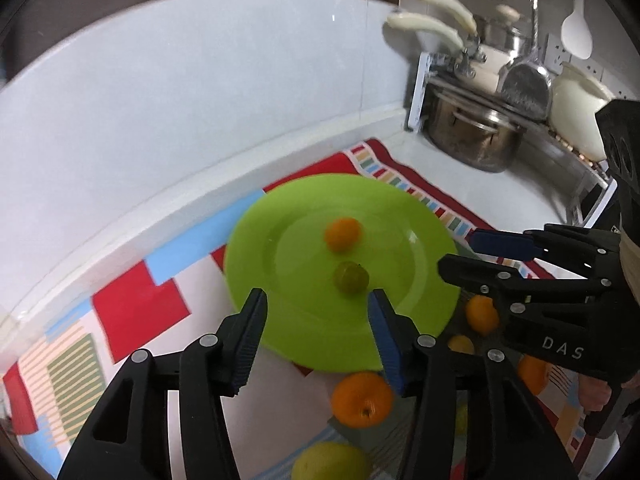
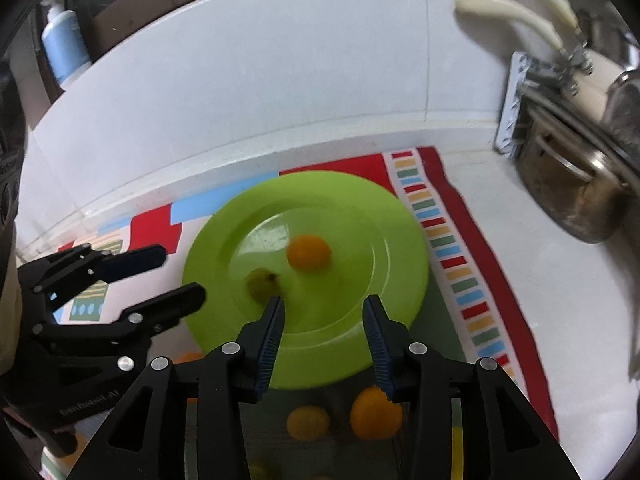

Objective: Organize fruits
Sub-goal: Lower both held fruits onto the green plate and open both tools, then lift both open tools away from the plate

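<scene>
A lime-green plate (image 1: pixel 400 216) (image 2: pixel 360 208) lies on a colourful patterned mat. On it sit a small orange fruit (image 1: pixel 342 234) (image 2: pixel 309 254) and a small green fruit (image 1: pixel 351 277) (image 2: pixel 262 282). My left gripper (image 1: pixel 316 300) (image 2: pixel 184 274) hovers open over the plate's near rim, the green fruit just beyond its tips, nothing between its fingers. My right gripper (image 2: pixel 324 304) (image 1: pixel 458 252) is open and empty over the plate's near edge. Loose oranges (image 1: pixel 362 400) (image 2: pixel 376 418) lie on the mat below the plate, with others (image 1: pixel 482 314) beside it.
A yellow-green fruit (image 1: pixel 332 462) lies nearest the camera. A steel pot (image 1: pixel 476 136) sits under a dish rack (image 1: pixel 520 104) at the back right. A tiled wall (image 1: pixel 200 100) rises behind the mat (image 1: pixel 136 312). A blue-labelled pump bottle (image 2: pixel 64 44) stands at the far left.
</scene>
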